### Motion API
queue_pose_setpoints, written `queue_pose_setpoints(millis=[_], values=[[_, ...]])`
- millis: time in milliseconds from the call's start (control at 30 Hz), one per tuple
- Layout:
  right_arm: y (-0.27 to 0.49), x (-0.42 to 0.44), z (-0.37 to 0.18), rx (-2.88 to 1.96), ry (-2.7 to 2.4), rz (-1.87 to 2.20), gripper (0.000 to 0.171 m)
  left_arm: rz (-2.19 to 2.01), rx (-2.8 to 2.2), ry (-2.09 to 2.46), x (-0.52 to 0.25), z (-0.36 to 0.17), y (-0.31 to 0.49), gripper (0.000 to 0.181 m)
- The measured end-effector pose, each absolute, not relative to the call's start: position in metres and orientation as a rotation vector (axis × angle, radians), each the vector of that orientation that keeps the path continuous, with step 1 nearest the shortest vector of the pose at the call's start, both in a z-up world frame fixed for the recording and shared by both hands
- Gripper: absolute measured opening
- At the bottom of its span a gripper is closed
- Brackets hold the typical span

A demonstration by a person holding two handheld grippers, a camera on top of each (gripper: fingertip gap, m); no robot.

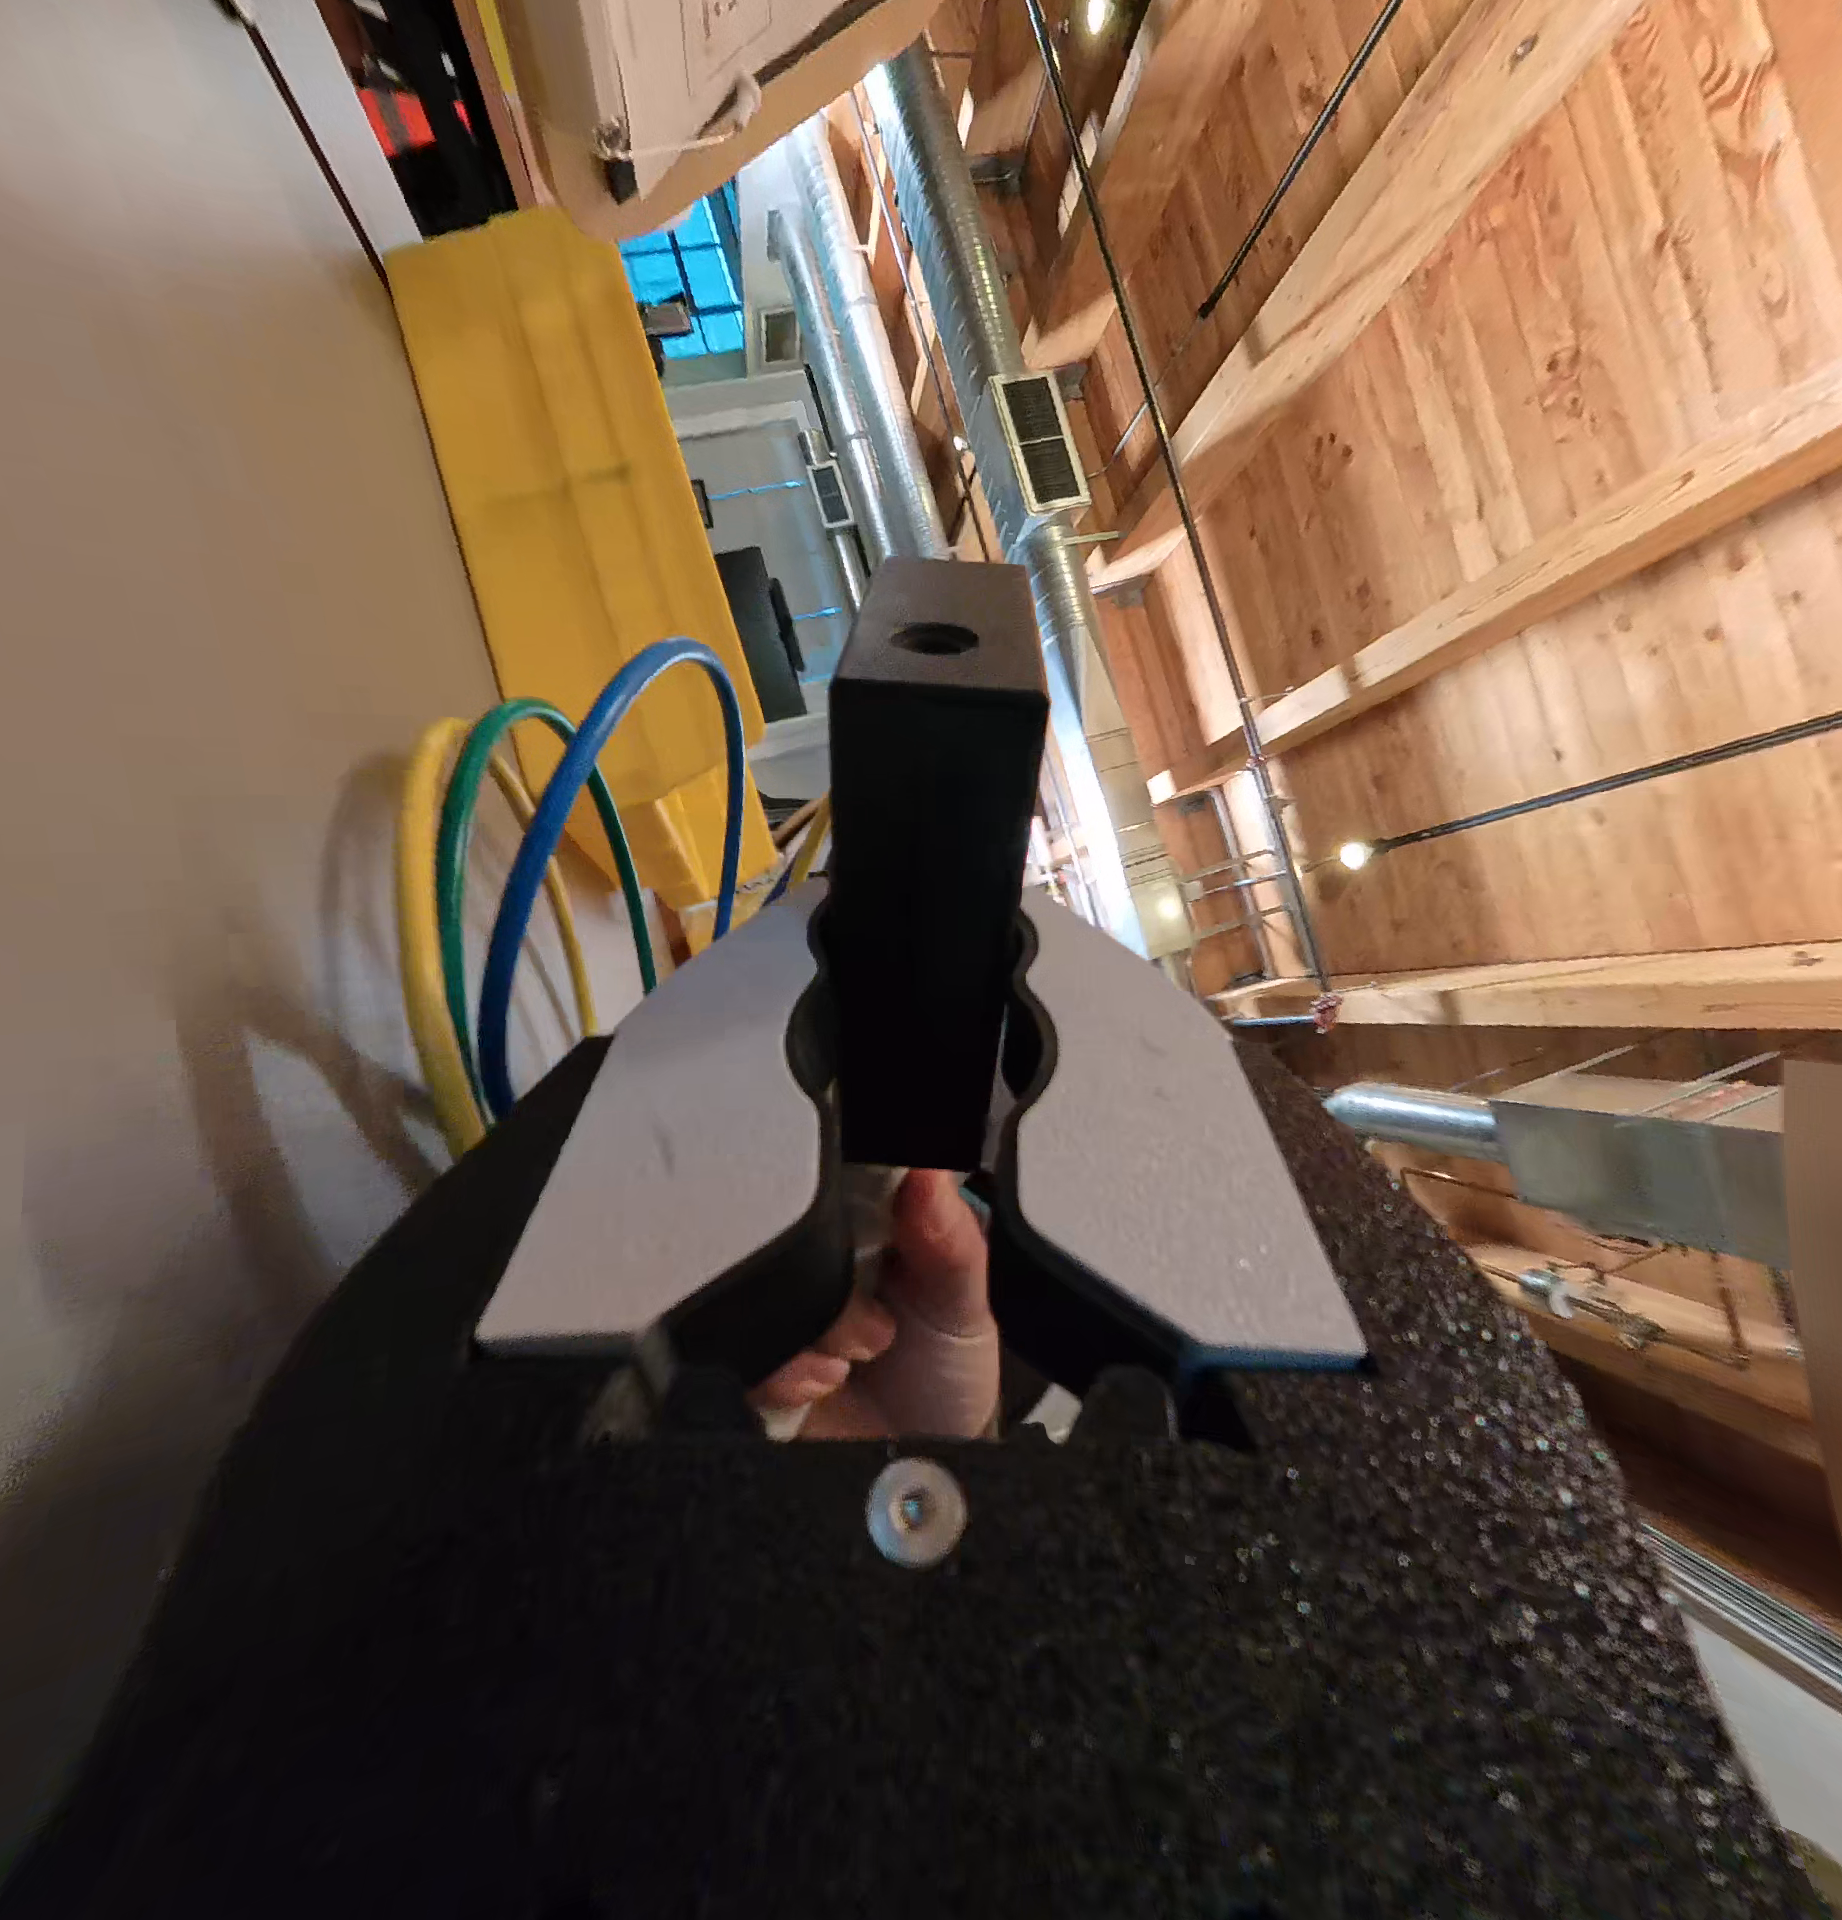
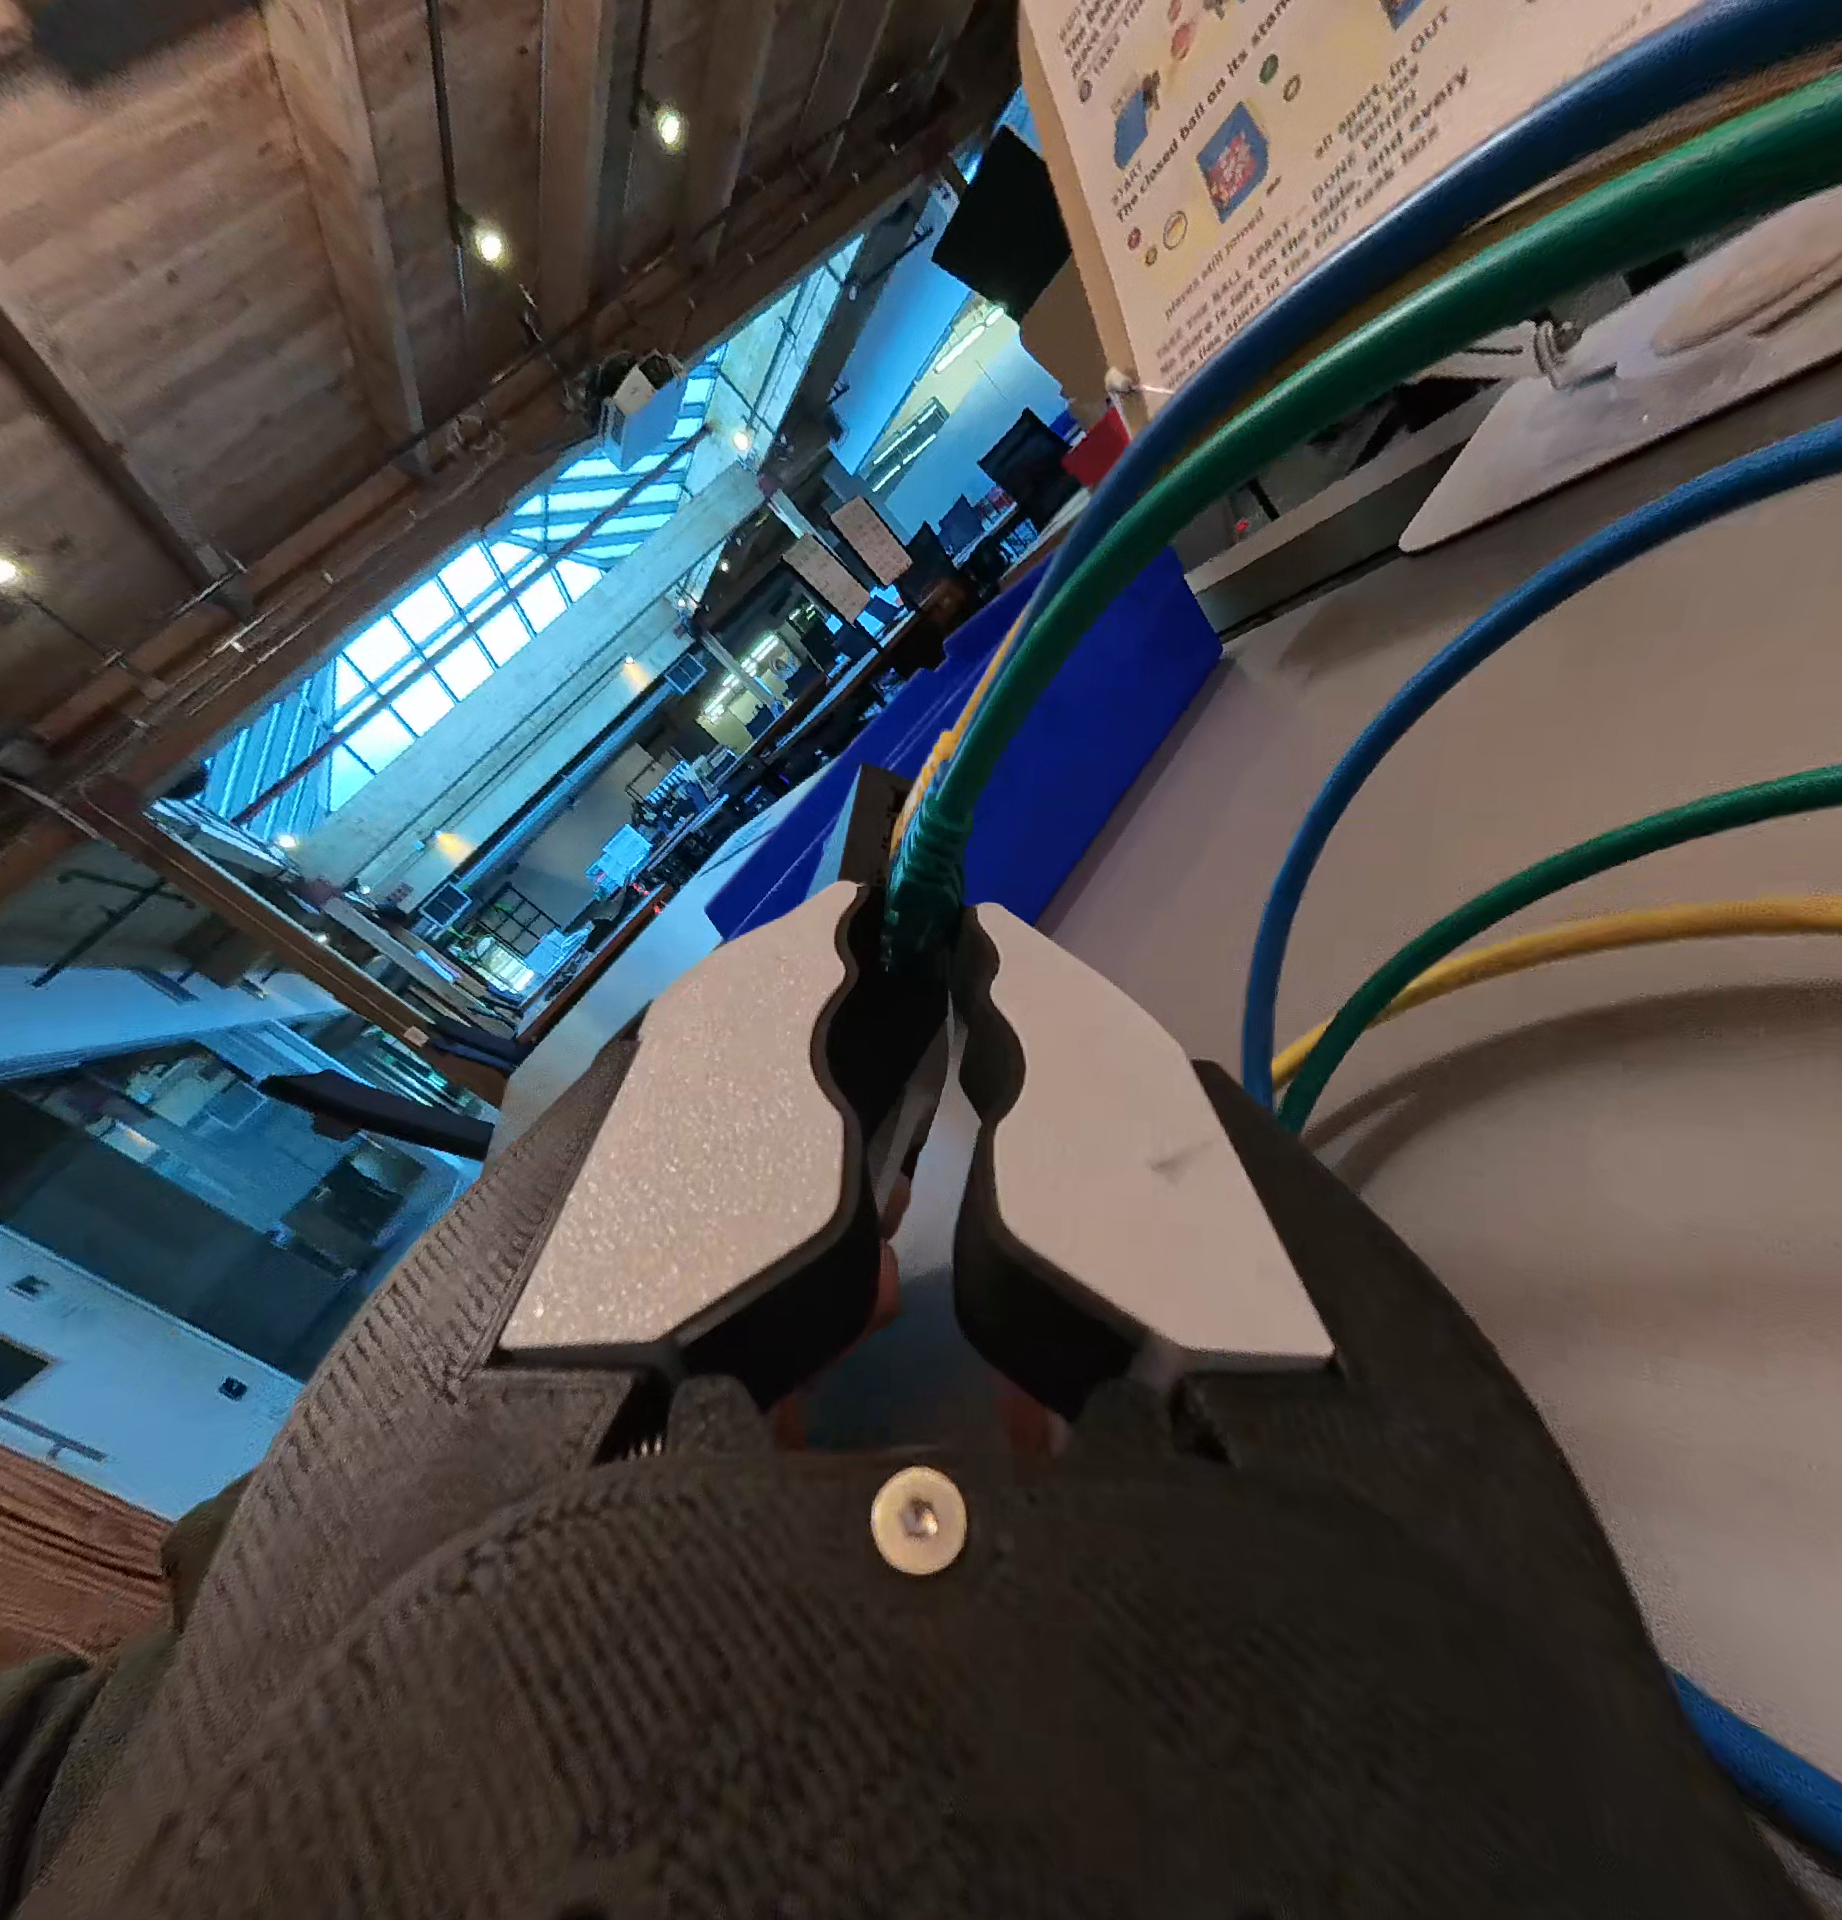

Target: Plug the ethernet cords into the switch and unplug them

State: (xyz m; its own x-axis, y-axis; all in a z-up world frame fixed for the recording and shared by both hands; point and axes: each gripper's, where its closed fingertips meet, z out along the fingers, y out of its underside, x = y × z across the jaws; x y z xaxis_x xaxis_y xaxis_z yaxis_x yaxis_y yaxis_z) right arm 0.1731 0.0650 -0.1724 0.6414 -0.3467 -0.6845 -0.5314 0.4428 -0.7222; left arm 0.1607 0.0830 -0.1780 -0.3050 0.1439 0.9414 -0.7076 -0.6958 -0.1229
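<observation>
A: What do the left tongs (image 1: 922,1039) hold?
B: They are clenched on a black box-shaped switch (image 1: 932,831), which stands out beyond their tips. To its left, yellow (image 1: 423,935), green (image 1: 460,821) and blue (image 1: 543,831) cord loops arch off the worktop (image 1: 169,623).

A: And the right tongs (image 2: 922,940)?
B: Clenched on the green cord's plug boot (image 2: 922,873), at the edge of a black body just past the tips, most likely the switch. Whether the plug is seated cannot be told. To the right, blue (image 2: 1312,894), green (image 2: 1519,883) and yellow (image 2: 1519,951) cords curve over the worktop (image 2: 1623,1195).
</observation>
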Motion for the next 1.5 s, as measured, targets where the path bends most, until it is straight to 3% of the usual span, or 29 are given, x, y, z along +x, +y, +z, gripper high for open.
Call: queue_pose_setpoints(millis=[467,733,933,1000,1500], values=[[0.066,0.165,-0.170,-0.979,1.001,0.368,0.016,2.165,1.393,-0.896,0.162,-0.168,0.090,0.027],[0.068,0.167,-0.175,-0.944,1.039,0.399,0.039,2.158,1.390,-0.834,0.165,-0.167,0.099,0.027],[0.071,0.167,-0.173,-0.898,1.052,0.434,0.028,2.136,1.400,-0.831,0.164,-0.172,0.094,0.027],[0.070,0.168,-0.173,-0.881,1.058,0.426,0.014,2.132,1.402,-0.832,0.164,-0.172,0.093,0.027],[0.072,0.170,-0.171,-0.816,1.071,0.445,0.015,2.147,1.394,-0.843,0.163,-0.171,0.092,0.027]])
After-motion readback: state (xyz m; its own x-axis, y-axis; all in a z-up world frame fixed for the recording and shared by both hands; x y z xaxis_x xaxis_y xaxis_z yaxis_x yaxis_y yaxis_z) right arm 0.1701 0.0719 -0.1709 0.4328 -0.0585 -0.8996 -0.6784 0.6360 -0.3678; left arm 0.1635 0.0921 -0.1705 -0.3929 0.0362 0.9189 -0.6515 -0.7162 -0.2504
